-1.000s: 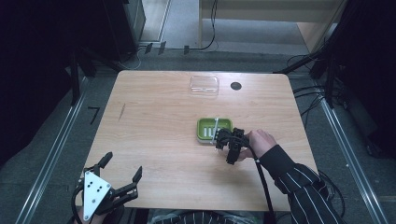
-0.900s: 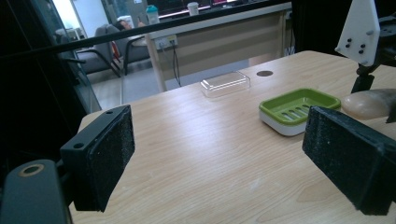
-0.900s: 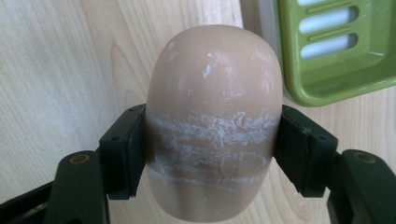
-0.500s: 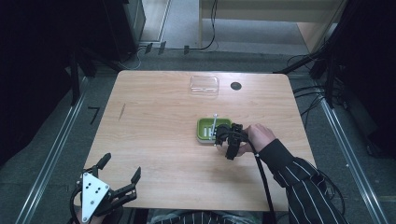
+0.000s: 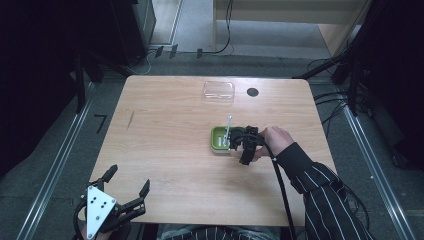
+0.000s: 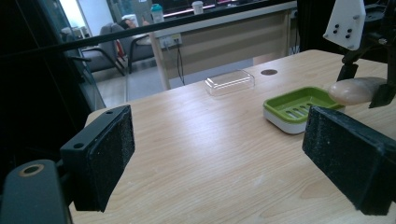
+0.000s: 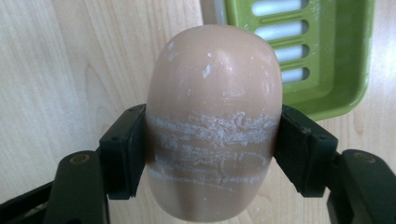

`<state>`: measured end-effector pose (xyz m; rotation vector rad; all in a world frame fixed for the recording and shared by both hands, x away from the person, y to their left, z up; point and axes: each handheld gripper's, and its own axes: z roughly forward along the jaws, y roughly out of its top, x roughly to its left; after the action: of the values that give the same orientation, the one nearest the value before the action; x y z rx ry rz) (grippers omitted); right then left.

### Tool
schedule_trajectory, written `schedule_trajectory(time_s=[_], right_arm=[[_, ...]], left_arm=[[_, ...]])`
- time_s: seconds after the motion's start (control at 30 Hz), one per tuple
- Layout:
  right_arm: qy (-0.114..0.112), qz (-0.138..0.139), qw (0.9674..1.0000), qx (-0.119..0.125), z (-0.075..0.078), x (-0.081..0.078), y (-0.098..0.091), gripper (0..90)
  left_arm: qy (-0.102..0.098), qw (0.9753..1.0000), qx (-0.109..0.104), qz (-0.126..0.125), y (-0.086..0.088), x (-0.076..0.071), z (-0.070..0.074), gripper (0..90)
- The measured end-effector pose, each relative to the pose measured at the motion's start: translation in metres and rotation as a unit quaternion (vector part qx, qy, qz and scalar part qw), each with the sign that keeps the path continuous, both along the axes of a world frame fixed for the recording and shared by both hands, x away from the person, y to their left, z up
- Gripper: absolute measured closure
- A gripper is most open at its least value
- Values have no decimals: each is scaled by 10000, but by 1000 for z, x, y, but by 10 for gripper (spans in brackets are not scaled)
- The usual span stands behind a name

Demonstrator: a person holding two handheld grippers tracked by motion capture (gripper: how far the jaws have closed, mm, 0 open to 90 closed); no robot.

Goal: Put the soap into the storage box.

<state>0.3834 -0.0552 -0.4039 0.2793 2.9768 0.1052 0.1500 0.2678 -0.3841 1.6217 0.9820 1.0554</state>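
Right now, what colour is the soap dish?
Green soap dish, white underneath; left gripper view shows it best.

The right gripper (image 7: 212, 154) clamps a beige oval soap bar (image 7: 214, 121) between both black pads (image 7: 126, 154), pressing its sides. White scuff lines cross the bar. The green slotted soap dish (image 7: 336, 56) lies beyond, on the wooden table (image 7: 70, 60).

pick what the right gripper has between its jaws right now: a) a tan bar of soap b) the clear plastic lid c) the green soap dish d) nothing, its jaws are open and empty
a: in the right gripper view the right gripper has both black pads pressed against the sides of the tan bar of soap, which is held just beside the green soap dish, while the clear plastic lid lies apart at the far edge of the table.
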Motion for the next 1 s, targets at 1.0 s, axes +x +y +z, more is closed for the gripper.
schedule_trajectory(time_s=[1.0], right_arm=[[-161,374,9991,136,8,32,21,326]], left_arm=[[-9,9997,-4,256,8,-14,0,96]])
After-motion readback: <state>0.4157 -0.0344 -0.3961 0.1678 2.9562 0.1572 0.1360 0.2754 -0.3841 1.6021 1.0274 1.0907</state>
